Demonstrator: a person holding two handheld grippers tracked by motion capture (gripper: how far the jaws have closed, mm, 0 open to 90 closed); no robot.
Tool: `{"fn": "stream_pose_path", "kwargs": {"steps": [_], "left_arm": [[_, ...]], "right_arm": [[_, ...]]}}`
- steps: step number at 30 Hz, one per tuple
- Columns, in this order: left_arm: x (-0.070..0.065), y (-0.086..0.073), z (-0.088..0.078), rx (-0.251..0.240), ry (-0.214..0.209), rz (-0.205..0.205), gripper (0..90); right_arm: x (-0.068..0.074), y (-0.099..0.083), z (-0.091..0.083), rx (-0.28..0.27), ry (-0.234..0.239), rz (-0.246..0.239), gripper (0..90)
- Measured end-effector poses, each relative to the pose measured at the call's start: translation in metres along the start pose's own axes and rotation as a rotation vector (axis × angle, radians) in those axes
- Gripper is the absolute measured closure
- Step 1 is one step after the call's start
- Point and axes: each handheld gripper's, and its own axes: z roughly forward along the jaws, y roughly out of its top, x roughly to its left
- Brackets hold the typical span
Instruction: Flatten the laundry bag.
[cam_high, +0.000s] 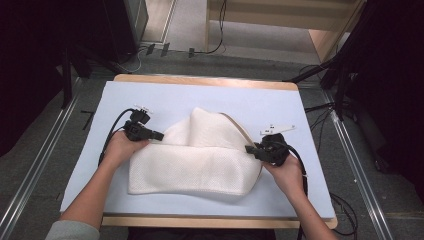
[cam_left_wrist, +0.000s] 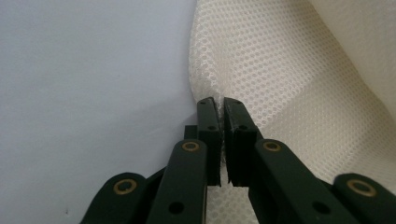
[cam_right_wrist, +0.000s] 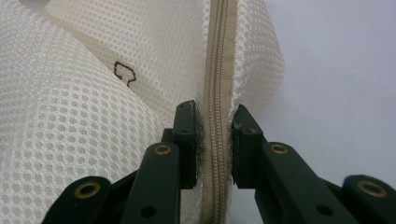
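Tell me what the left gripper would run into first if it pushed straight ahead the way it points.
Probably more of the white mesh bag. The left gripper is shut on a fold at the bag's edge, and mesh rises straight beyond its tips. In the high view it points across the bag toward the right gripper.

Looks like a lab or recording studio, not a home. Small wooden table (cam_high: 205, 80) covered with a pale blue sheet (cam_high: 165, 100), standing on grey carpet (cam_high: 45, 165). Metal floor rails (cam_high: 360, 165) on left and right, loose cables (cam_high: 215, 47) at the far side, black stands (cam_high: 345, 75).
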Motion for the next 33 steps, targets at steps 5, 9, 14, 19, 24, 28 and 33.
{"fn": "stream_pose_path", "kwargs": {"steps": [5, 9, 14, 19, 24, 28, 33], "left_arm": [[0.006, 0.000, -0.025, -0.081, 0.018, -0.037, 88.5], [0.012, -0.004, -0.045, -0.134, 0.051, -0.052, 88.7], [0.028, -0.014, -0.070, -0.201, 0.085, -0.126, 88.8], [0.041, -0.024, -0.084, -0.222, 0.130, -0.147, 88.8], [0.057, -0.037, -0.093, -0.237, 0.155, -0.189, 88.4], [0.071, -0.050, -0.102, -0.252, 0.177, -0.217, 87.8], [0.085, -0.058, -0.105, -0.255, 0.214, -0.244, 86.1]], "right_arm": [[0.003, 0.003, -0.008, -0.013, -0.007, -0.023, 79.0], [0.008, 0.006, -0.011, -0.026, -0.020, -0.039, 79.7], [0.011, 0.008, -0.011, -0.030, -0.038, -0.042, 79.6], [0.018, 0.014, 0.000, -0.029, -0.017, -0.048, 78.6], [0.033, 0.028, 0.021, -0.025, -0.001, -0.072, 65.7], [0.040, 0.035, 0.029, -0.030, 0.030, -0.094, 53.3], [0.038, 0.039, 0.023, -0.064, 0.063, -0.084, 47.8]]}}
